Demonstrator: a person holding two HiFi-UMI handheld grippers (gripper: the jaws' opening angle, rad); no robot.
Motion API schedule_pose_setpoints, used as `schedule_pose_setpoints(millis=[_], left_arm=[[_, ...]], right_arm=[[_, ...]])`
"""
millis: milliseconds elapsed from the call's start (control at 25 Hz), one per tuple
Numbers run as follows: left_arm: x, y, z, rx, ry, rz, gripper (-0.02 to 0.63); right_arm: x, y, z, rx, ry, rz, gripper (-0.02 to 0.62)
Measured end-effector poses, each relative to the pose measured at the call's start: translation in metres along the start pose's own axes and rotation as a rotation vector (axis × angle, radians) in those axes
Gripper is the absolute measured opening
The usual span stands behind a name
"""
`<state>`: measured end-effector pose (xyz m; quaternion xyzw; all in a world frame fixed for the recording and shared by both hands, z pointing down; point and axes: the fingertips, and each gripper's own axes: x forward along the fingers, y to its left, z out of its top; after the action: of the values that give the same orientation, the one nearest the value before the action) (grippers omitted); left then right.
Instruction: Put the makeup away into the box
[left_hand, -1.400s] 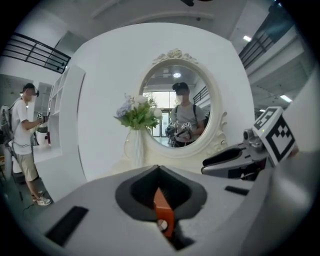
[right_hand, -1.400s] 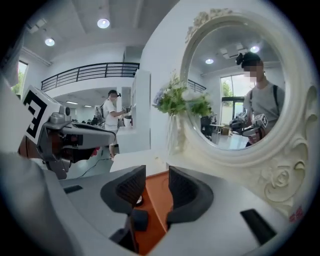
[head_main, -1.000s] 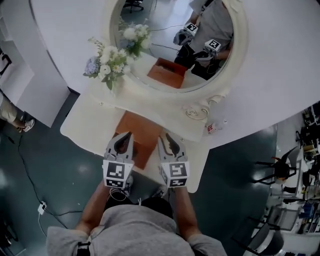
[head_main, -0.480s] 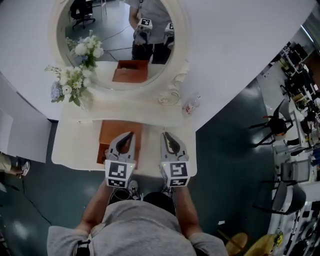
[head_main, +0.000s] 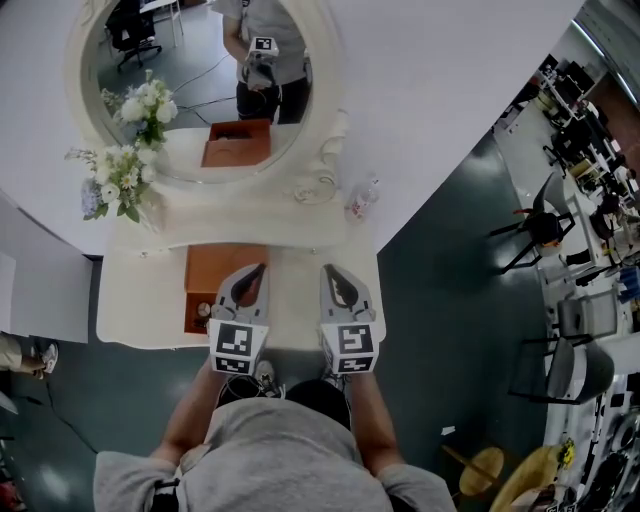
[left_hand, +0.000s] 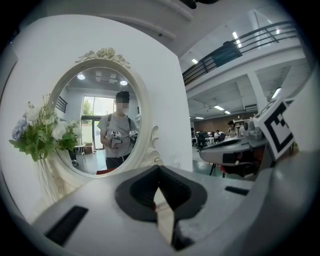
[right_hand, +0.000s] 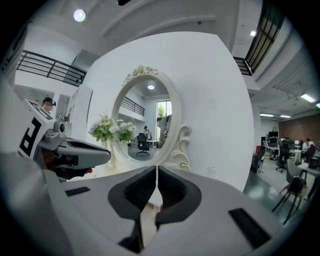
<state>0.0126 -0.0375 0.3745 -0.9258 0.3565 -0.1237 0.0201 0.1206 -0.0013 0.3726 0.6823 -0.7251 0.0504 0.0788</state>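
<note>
While both tongs hang over the near side of the dressing table (head_main: 300, 250), neither grips anything. The left tong (head_main: 256, 270) has its jaws pressed together. The right tong (head_main: 330, 270) has just been closing, and its jaws meet with nothing between them.

Under the left tong and out to its 9 o'clock sits the brown box (head_main: 212, 272), close to the table's near edge. I cannot tell whether its top is open. A careless brush from that tong could push the box off toward 6 o'clock.

At 1 o'clock from the right tong a small bottle (head_main: 362, 198) stands by the mirror's (head_main: 190, 90) base. If it is makeup, it is outside the box. It stands near the table's corner, so closed jaws would only knock it over or off.

At 10 o'clock the flowers (head_main: 115, 175) could topple under a wide swing. No other loose makeup shows, so the scene fits makeup already boxed or makeup still to be gathered.
</note>
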Motion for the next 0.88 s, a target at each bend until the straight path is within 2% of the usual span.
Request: schedule_pose_setpoints(millis=[880], left_arm=[[-0.0010,-0.0071,-0.0017,0.000,0.008,0.016,0.003]], right_arm=[[-0.0062,-0.0045,-0.0012,-0.004,-0.004,0.012,0.023]])
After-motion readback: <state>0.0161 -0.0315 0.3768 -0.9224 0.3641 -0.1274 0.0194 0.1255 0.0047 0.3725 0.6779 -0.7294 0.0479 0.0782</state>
